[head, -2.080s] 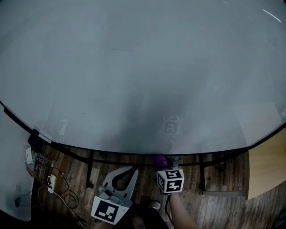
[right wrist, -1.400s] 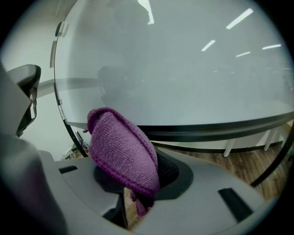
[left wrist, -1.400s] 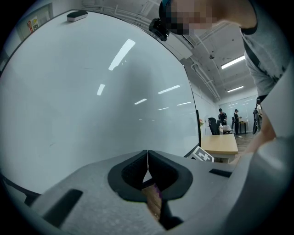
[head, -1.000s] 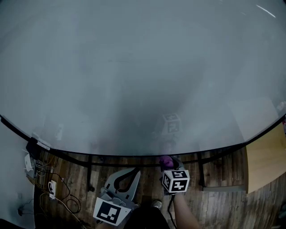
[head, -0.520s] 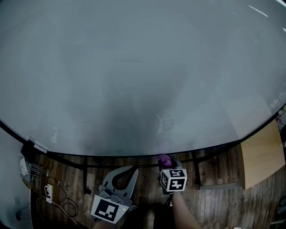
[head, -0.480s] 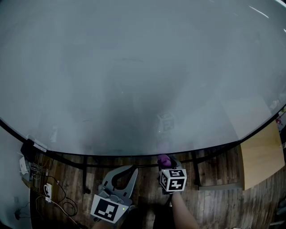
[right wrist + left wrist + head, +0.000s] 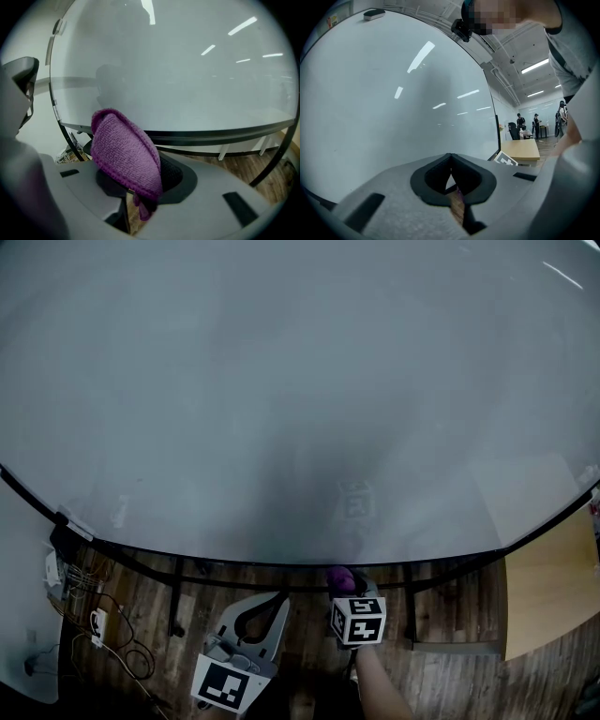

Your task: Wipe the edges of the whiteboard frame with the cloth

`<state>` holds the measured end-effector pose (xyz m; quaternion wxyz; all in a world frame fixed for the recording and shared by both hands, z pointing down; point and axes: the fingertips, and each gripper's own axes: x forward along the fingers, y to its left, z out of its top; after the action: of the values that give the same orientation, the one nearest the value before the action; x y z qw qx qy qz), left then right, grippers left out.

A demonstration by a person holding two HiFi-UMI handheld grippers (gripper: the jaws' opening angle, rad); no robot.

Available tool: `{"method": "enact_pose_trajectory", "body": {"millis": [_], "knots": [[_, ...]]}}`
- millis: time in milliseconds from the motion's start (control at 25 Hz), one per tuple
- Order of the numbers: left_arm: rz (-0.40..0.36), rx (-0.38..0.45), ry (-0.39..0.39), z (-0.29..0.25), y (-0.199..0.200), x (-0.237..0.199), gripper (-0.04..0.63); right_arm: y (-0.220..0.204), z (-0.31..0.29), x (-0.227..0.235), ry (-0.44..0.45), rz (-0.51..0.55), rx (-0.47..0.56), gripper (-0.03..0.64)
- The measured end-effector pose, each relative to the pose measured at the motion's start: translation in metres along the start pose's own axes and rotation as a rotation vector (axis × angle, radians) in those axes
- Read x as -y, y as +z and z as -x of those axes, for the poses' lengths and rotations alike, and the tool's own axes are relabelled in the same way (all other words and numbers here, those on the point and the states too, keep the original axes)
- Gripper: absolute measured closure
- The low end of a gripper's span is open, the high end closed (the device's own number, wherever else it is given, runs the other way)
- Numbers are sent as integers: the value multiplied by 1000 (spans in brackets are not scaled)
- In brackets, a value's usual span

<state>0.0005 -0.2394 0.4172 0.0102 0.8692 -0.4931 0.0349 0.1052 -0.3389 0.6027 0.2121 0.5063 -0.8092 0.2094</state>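
Observation:
The whiteboard [image 7: 300, 381] fills most of the head view, and its black bottom frame edge [image 7: 234, 562] curves across below it. My right gripper [image 7: 343, 587] is shut on a folded purple cloth [image 7: 337, 577], which sits right at that bottom edge. In the right gripper view the cloth [image 7: 124, 152] stands up out of the right gripper [image 7: 140, 185], with the frame edge [image 7: 211, 133] just beyond it. My left gripper [image 7: 282, 597] hangs lower left of the cloth, shut and empty; its tips meet in the left gripper [image 7: 450, 157] view.
The board's stand legs [image 7: 175, 601] run down to the wooden floor. Cables and a wire basket [image 7: 80, 582] lie at the left. A small clip-like object [image 7: 67, 521] sits on the frame's left end. A wooden table [image 7: 553, 587] stands at the right. People [image 7: 520, 124] stand far off.
The right gripper with the cloth has shifted slightly left along the bottom frame edge. The head view has swayed. The left gripper has stayed shut below the board.

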Motion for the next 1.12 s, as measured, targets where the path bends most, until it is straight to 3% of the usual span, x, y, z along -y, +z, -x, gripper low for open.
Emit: {"method": "enact_pose_trajectory", "body": {"millis": [480, 1120], "knots": [[-5, -19, 44, -36, -2, 54, 578, -1, 14, 53, 43, 23, 2, 502], [-1, 8, -5, -106, 7, 132, 578, -6, 51, 156, -1, 37, 6, 502]]}}
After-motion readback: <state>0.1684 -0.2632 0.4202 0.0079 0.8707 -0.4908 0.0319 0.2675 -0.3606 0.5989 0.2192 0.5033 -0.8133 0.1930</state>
